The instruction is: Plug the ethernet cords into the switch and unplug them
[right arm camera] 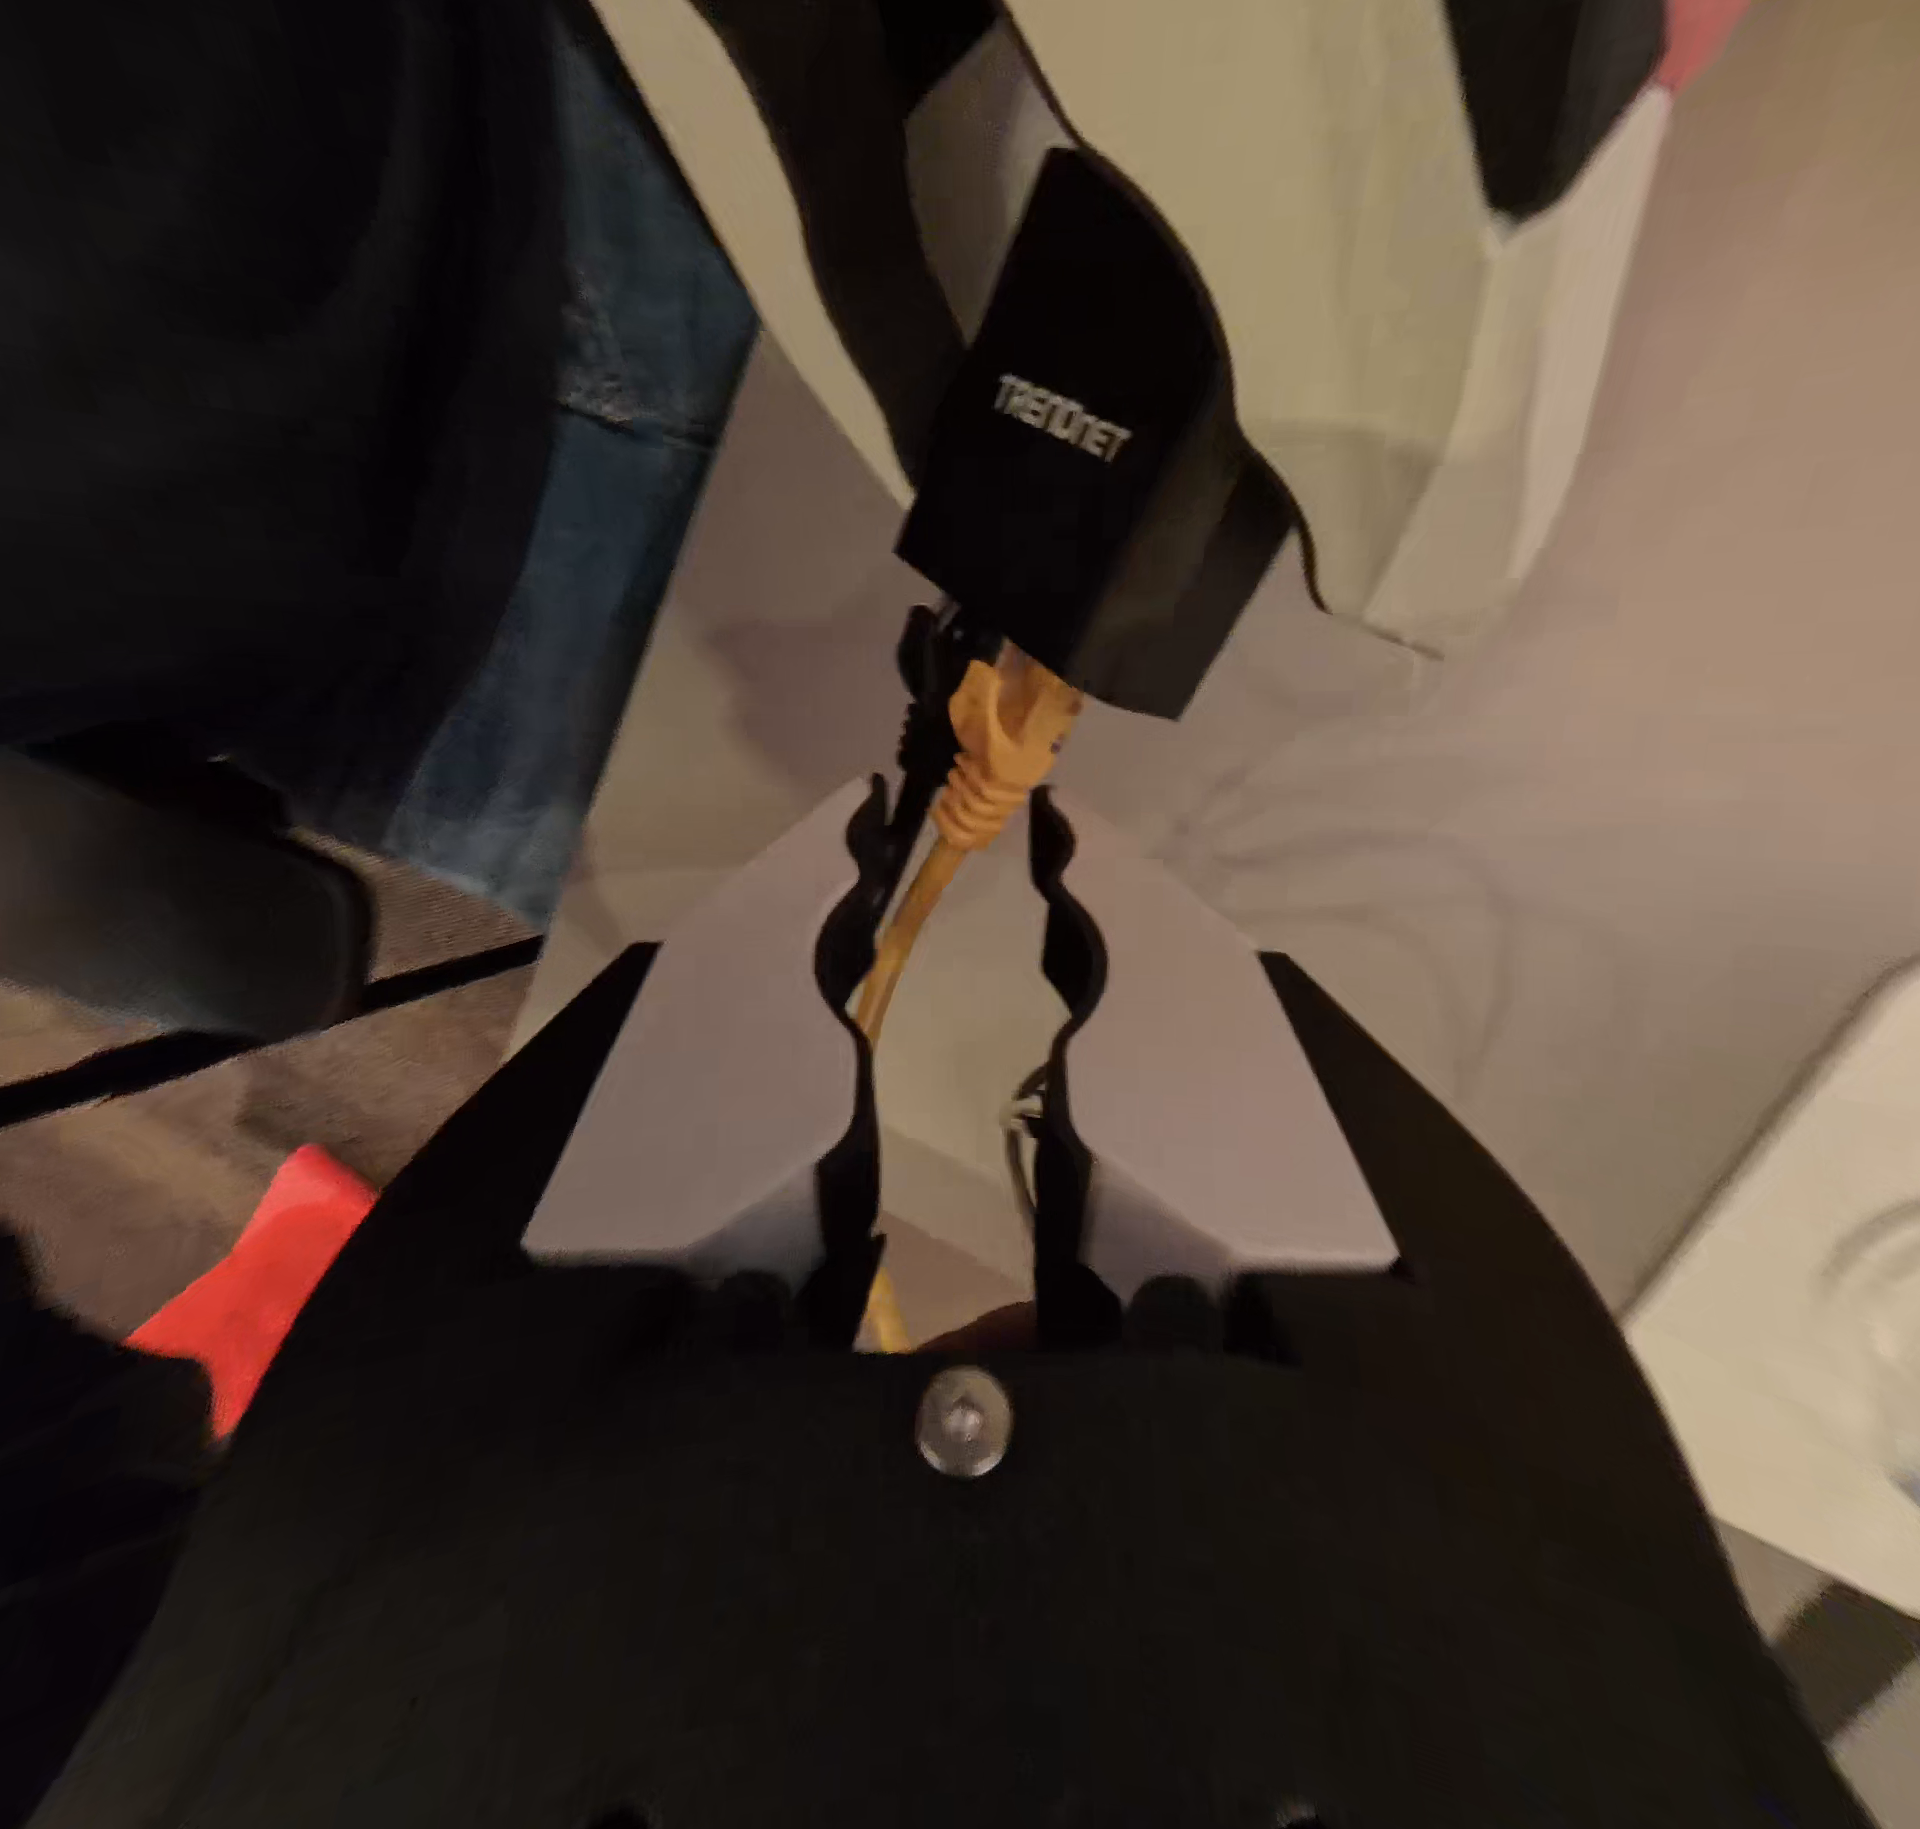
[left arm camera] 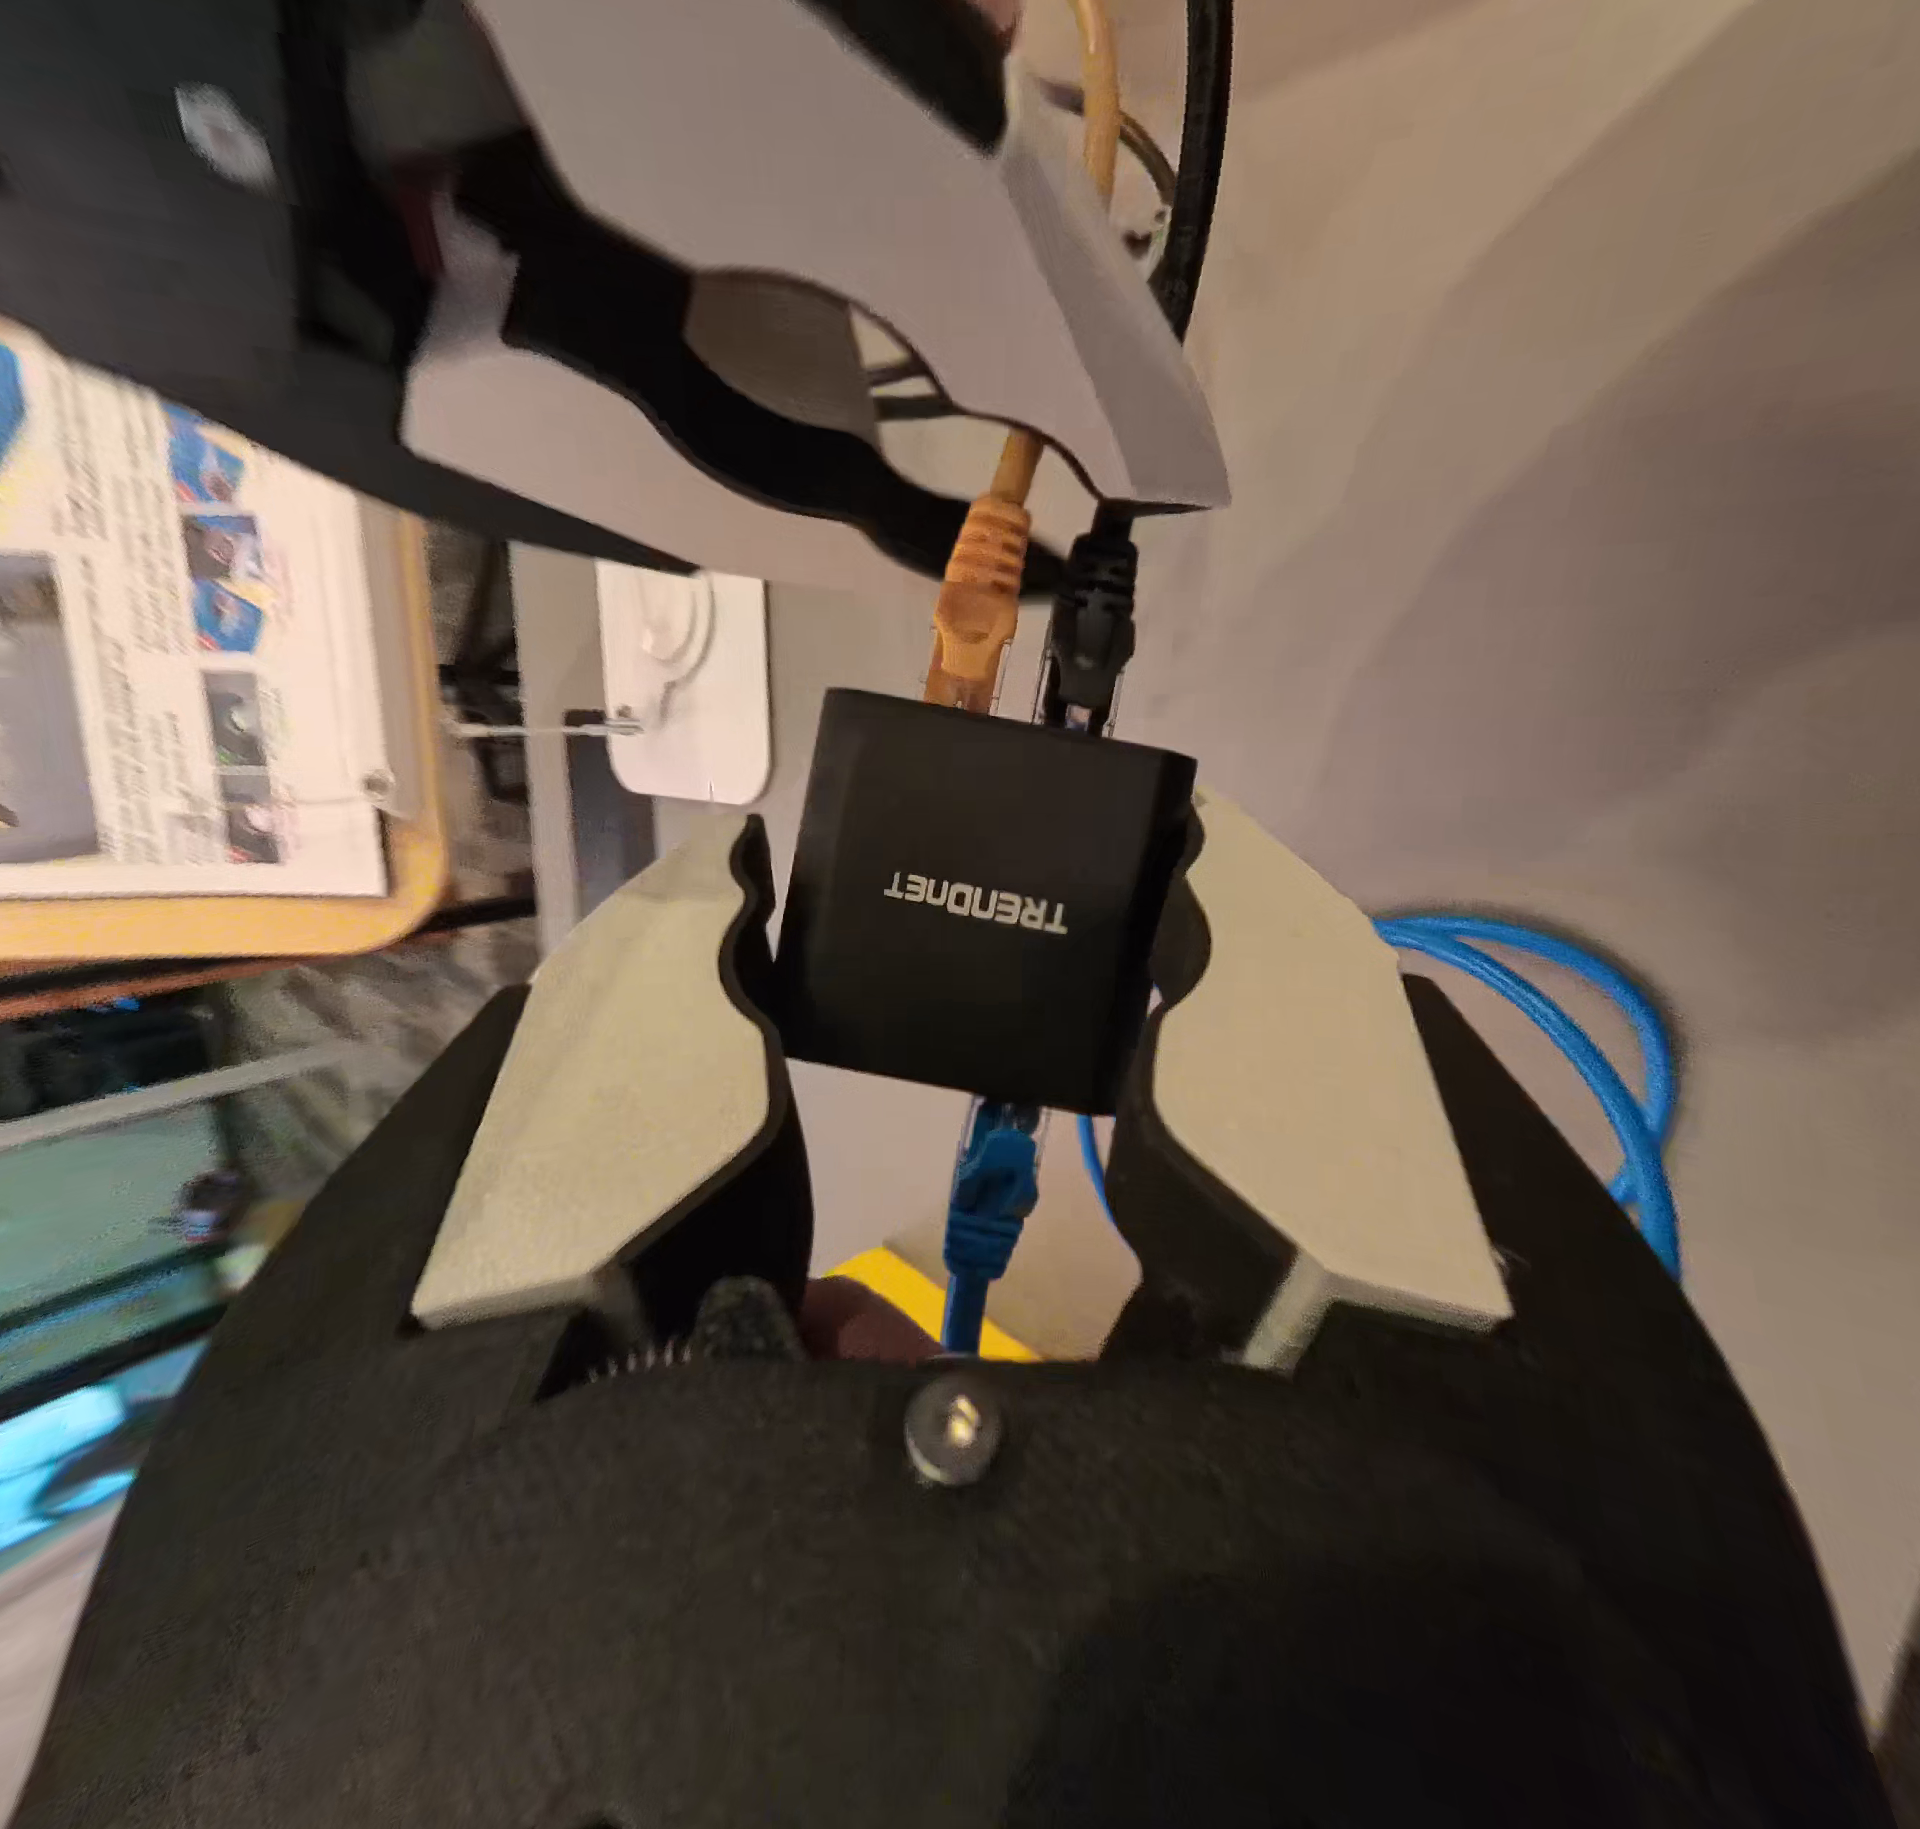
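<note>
Three cords plugged into switch (left arm camera: 977,917), left gripper (left arm camera: 977,834) clamping its edges

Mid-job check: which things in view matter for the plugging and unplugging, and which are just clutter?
Job:
switch, clamped in left gripper
orange cord, between open right gripper fingers
black cord
blue cord

Clutter:
printed sheet
white wall plate

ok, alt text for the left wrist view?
The left tool clamps a small black switch, with orange and black cords plugged into its far side and a blue cord into its near side. The right tool hovers blurred above them.
</note>
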`<state>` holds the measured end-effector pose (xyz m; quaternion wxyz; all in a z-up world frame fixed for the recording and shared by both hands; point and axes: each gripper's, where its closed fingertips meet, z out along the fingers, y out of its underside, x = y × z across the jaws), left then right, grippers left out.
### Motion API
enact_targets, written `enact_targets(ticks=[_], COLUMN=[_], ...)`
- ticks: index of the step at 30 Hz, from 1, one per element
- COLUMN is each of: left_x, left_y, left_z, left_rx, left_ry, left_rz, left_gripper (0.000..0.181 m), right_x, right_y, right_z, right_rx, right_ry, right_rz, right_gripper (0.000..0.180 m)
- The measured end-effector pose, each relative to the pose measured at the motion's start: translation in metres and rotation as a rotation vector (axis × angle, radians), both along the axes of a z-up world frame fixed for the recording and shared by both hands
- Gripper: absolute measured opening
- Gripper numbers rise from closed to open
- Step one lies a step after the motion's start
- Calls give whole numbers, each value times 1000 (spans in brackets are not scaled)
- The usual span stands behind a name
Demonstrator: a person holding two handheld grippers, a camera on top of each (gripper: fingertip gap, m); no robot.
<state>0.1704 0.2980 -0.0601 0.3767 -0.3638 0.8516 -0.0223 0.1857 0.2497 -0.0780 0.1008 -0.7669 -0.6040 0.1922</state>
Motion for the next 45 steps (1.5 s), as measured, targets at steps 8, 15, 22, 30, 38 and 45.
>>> enact_targets(ticks=[8,15,22,30,38,45], left_x=[-11,-14,-17,-12,-8,-8], left_y=[20,16,5,-6,-7,-11], left_z=[9,11,19,18,18,17], left_rx=[-431,-592,-723,-796,-820,-804], left_ry=[-14,29,81,152,177,235], left_rz=[198,261,279,295,294,292], left_gripper=[72,71,71,71,71,63], right_x=[4,-5,-14,-22,-16,-14], right_y=[36,42,40,39,39,38], right_z=[54,52,73,70,68,64], right_rx=[633,993,1443,1500,1470,1443], right_ry=[56,19,-145,-242,-302,-398], right_rz=[-147,-204,-66,36,78,188], right_gripper=[44,33,25,12,12,11])
